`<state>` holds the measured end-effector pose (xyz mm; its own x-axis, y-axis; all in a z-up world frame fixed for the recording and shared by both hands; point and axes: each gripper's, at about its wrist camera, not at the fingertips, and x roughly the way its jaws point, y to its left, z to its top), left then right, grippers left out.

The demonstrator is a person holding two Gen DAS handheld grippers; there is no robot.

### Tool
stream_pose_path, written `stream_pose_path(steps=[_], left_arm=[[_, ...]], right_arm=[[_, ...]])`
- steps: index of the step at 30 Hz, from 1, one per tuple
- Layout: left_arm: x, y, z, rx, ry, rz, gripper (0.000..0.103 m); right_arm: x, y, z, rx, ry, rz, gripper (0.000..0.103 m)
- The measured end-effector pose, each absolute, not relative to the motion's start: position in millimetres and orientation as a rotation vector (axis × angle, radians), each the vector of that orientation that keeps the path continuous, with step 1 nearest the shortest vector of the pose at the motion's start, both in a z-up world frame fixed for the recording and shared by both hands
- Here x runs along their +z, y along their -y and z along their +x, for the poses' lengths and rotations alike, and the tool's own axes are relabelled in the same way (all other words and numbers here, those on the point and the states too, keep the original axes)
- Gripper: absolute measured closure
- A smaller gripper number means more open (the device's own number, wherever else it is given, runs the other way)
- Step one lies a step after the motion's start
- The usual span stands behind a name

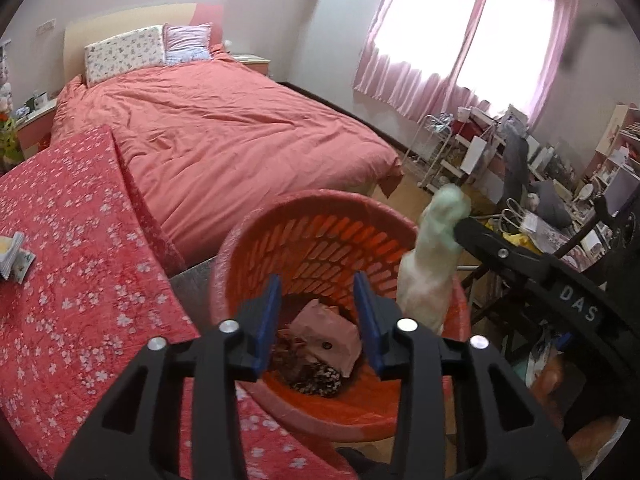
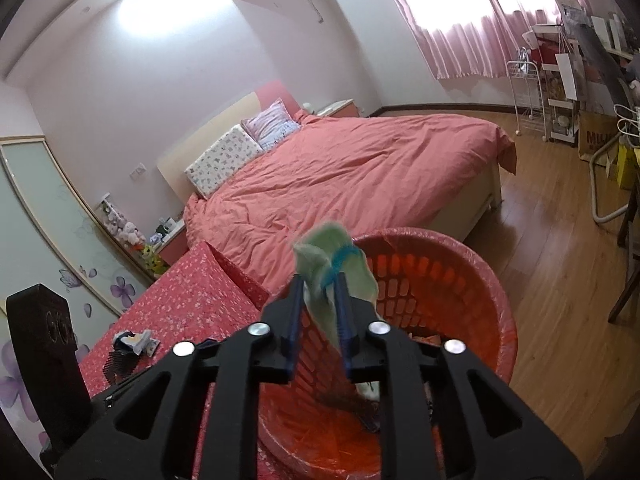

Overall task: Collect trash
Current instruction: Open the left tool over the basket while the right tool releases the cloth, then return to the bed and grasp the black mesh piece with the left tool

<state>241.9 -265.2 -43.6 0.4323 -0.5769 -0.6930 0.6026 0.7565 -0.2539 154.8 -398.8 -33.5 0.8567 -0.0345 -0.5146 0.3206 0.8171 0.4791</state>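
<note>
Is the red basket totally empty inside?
No, the red basket already has trash at the bottom: a crumpled pinkish paper bag lies there on some dark scraps.

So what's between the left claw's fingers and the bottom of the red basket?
Nothing held: in the left wrist view the left claw stands open over the basket, with only crumpled paper lying at the bottom.

- red slotted bin point(image 1: 320, 240), plastic-lined, upright beside flowered table edge
- brown paper bag point(image 1: 326, 338) crumpled at bin bottom, dark speckled scrap point(image 1: 316, 382) just beside it
- pale green wrapper point(image 2: 340, 276), long, hanging over the bin's opening, blurred
</note>
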Motion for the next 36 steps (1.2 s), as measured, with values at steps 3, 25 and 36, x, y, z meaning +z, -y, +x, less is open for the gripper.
stream_pose_path(steps=[3,25,36], left_arm=[[-46,253,247,-0.697,-0.856,0.031,0.06],[-55,49,260,-0.209,-0.806,0.091,0.021],[-62,-72,296,0.012,-0.825,-0.077,0.022]], right_arm=[[-34,398,154,-0.212,-0.521,0.586,0.064],[-36,321,167,-0.207,-0.6,0.364,0.037],[-40,247,191,-0.115,-0.644,0.244,0.036]])
